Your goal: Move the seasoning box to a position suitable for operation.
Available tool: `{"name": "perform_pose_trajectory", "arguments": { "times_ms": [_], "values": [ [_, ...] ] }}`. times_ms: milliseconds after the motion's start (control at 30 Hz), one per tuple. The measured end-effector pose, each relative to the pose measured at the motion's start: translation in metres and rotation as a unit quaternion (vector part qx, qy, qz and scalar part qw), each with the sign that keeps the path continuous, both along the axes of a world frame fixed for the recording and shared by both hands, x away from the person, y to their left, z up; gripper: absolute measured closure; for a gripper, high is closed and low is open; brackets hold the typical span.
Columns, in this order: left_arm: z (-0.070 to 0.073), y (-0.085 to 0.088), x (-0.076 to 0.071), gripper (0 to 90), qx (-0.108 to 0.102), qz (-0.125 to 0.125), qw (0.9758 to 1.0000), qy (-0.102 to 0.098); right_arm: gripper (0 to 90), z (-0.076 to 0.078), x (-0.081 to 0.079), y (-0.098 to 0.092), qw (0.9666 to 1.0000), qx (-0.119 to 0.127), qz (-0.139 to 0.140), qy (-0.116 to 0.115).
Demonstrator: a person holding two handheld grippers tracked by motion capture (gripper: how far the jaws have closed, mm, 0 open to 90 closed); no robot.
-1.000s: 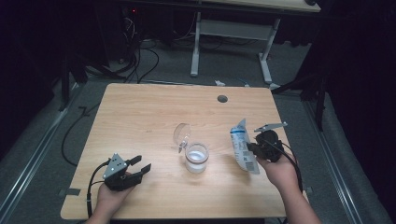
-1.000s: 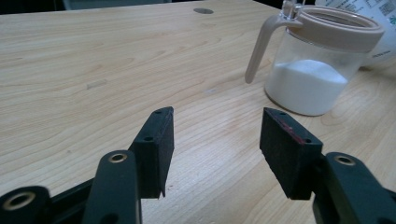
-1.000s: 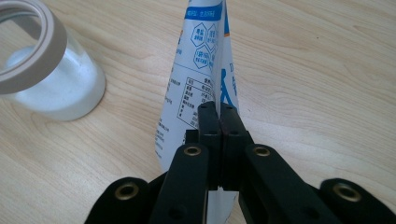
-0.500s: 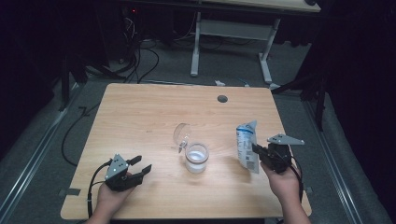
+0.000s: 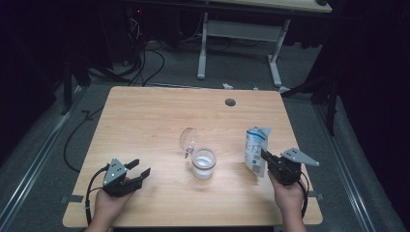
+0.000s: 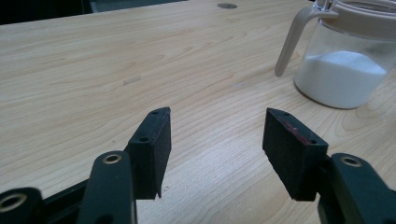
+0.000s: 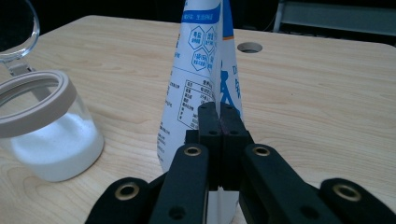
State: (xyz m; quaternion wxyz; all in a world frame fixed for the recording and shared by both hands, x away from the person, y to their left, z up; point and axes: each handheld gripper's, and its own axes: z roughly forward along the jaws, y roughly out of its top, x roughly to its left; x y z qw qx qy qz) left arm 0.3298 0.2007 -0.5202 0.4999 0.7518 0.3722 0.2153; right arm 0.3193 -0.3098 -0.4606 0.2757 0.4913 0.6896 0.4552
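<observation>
Right gripper clamped on white-blue pouch, upright on counter. Open-lidded jar of white powder sits to its left, nearer this hand. Left gripper jaws apart, empty.

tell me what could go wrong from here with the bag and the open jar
1. The right hand-held gripper pinches the white and blue bag by a thin edge; it could slip or sag.
2. The glass jar stands close beside the bag with its lid flipped open, so a swing could knock it or spill the white powder.
3. The left hand-held gripper is open, apart from the jar, not steadying it.
</observation>
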Motion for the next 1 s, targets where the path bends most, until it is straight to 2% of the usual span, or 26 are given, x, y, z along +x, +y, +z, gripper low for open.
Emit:
{"name": "perform_pose_trajectory", "arguments": {
  "times_ms": [67, 167, 367, 467, 600, 633, 733, 900, 1000],
  "values": [
    [0.000, 0.001, 0.000, 42.4, 0.003, 0.002, 1.0000, 0.001, 90.0, -0.004, -0.001, 0.001, 1.0000, 0.004, -0.003, -0.004],
    [-0.002, 0.004, -0.003, 42.4, 0.005, 0.007, 0.9999, 0.005, 90.0, -0.007, 0.000, 0.003, 0.9999, -0.005, -0.001, -0.010],
    [-0.002, 0.008, -0.009, 42.3, 0.010, 0.011, 0.9999, 0.003, 90.0, -0.009, -0.002, 0.002, 0.9990, -0.001, -0.008, -0.043],
    [-0.003, 0.010, -0.012, 42.3, 0.007, 0.015, 0.9998, 0.005, 90.0, -0.010, 0.000, 0.003, 0.9986, 0.003, -0.009, -0.052],
    [-0.003, 0.013, -0.015, 42.3, 0.005, 0.019, 0.9998, 0.009, 90.0, -0.011, 0.005, 0.006, 0.9986, -0.005, -0.008, -0.052],
    [-0.001, 0.015, -0.018, 42.3, -0.009, 0.020, 0.9997, 0.011, 90.0, -0.012, 0.009, 0.007, 0.9986, -0.003, -0.006, -0.051],
    [0.001, 0.014, -0.022, 42.3, 0.000, 0.017, 0.9998, 0.003, 90.0, -0.013, 0.014, 0.007, 0.9986, -0.001, -0.008, -0.053],
    [0.001, 0.017, -0.024, 42.4, -0.003, 0.017, 0.9998, 0.004, 90.0, -0.016, 0.017, 0.006, 0.9984, -0.009, -0.008, -0.054],
    [0.001, 0.018, -0.022, 42.4, -0.007, 0.015, 0.9998, 0.005, 90.0, -0.024, 0.016, 0.006, 0.9982, -0.019, -0.012, -0.055]
  ]
}}
